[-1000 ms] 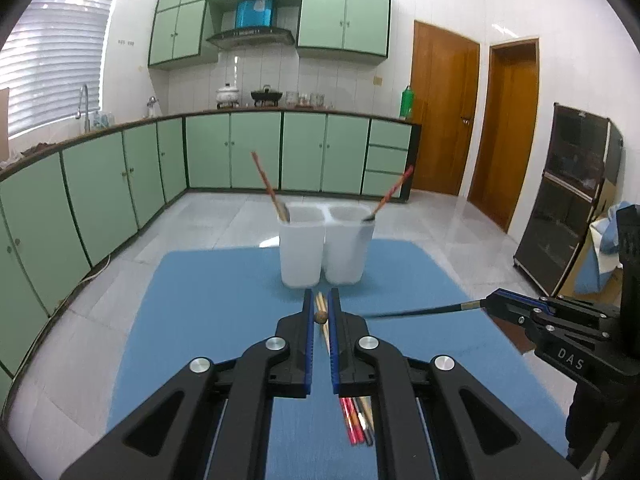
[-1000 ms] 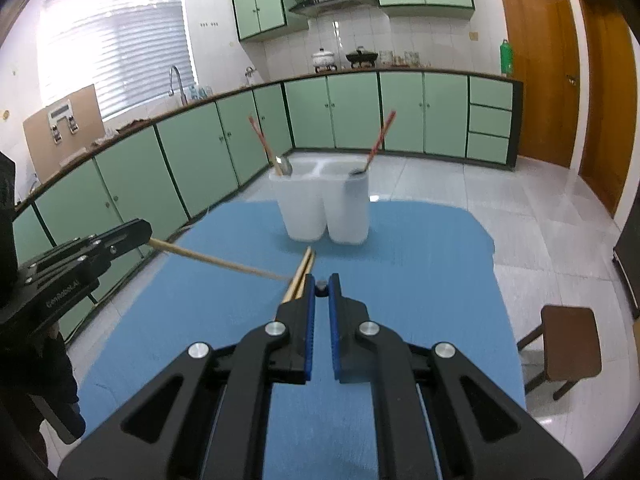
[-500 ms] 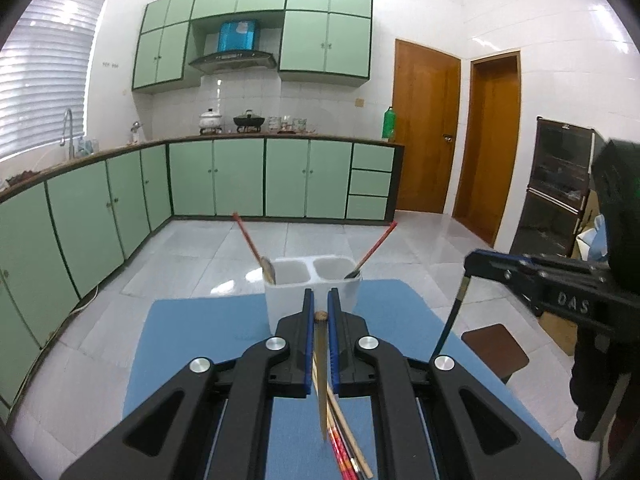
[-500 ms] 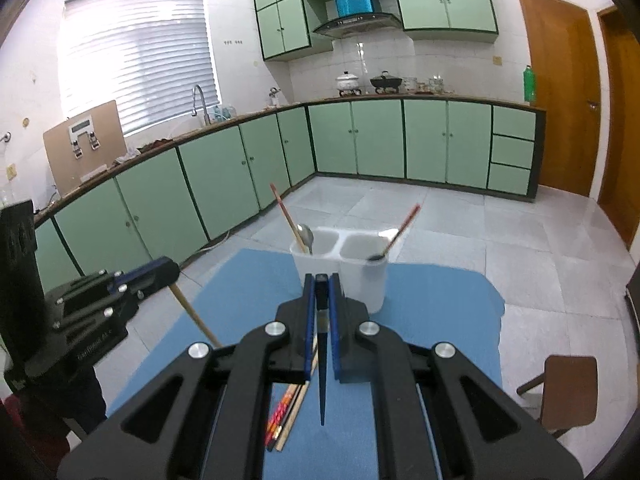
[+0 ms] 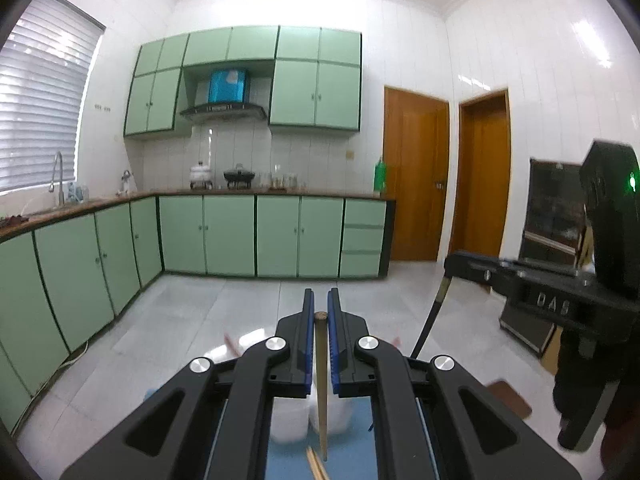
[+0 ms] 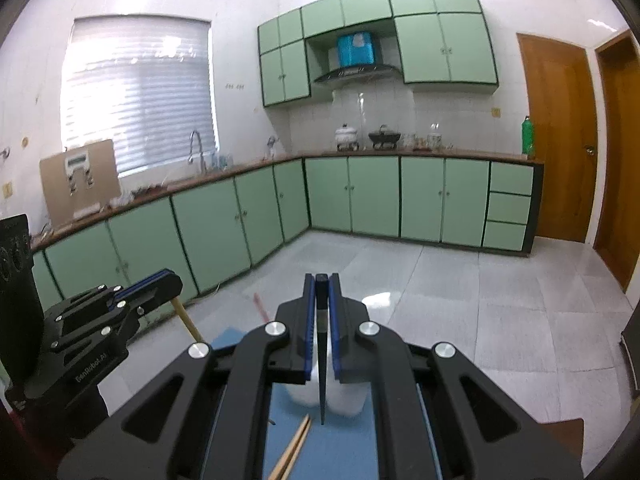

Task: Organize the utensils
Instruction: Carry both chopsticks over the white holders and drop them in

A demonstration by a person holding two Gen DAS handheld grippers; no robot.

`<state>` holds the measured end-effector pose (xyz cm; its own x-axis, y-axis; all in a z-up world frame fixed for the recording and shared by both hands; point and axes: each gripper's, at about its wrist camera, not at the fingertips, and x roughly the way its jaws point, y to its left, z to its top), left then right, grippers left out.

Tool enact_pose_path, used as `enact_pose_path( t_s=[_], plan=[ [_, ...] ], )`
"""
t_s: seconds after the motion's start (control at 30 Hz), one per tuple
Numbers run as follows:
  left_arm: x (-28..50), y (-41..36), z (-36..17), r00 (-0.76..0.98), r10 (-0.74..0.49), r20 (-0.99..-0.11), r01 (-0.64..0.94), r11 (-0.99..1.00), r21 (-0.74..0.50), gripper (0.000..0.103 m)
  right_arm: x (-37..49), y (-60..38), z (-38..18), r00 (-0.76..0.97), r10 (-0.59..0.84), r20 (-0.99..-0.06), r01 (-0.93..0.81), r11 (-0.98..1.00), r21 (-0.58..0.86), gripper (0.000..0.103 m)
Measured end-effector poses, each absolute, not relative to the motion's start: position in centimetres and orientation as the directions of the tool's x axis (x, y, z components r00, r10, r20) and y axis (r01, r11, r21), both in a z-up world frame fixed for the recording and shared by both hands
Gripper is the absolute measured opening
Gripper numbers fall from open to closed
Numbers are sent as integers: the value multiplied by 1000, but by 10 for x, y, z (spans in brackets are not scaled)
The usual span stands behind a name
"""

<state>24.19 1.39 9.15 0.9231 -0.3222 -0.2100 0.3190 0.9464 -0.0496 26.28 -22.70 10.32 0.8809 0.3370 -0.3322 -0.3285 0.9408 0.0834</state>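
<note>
The left gripper [image 5: 321, 312] is raised above the white utensil holder [image 5: 294, 420], its jaws clamped on a wooden chopstick [image 5: 321, 384] that hangs point-down. The right gripper [image 6: 322, 296], level beside it, likewise pinches a black chopstick [image 6: 322, 364] pointing down over the holder.

left hand-held gripper [image 5: 318, 316] | raised, wooden chopstick [image 5: 321, 384] now vertical | right hand-held gripper [image 6: 321, 292] | raised, black chopstick [image 6: 322, 364] vertical

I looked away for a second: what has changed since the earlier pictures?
Both tools rose, and their chopsticks swung from level to hanging point-down. The left tool lifted its wooden chopstick, the right tool its black chopstick, above the white holder. Both grips stayed shut; loose chopsticks remain on the blue mat.
</note>
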Motion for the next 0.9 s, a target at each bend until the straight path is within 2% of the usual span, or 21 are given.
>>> enact_pose_path(
  t_s=[0.13,0.27,0.5,0.73,0.8,0.83,0.87,0.9],
  plan=[
    [277,10,107,935,-315,-161,310,949,-52,6,296,-228,114,903,312,-295,-306,950,67,6],
    [310,5,97,946,-283,-160,281,959,-34,6,328,-226,105,909,288,-300,-285,957,55,6],
    [360,3,42,935,-254,-248,255,967,-26,6,371,-222,57,883,281,-376,-269,959,86,6],
    [374,8,7,900,-254,-354,259,965,-34,7,379,-210,15,831,293,-474,-285,954,90,7],
    [370,11,5,899,-254,-358,258,965,-35,10,376,-210,10,825,290,-485,-283,955,89,9],
    [368,13,6,898,-254,-360,258,965,-37,16,372,-211,10,829,287,-480,-280,956,89,11],
    [365,15,8,898,-253,-361,256,966,-39,26,368,-210,10,833,285,-473,-276,957,91,17],
    [360,17,10,899,-253,-357,255,966,-44,29,364,-212,12,839,283,-464,-270,958,96,26]
  ],
)
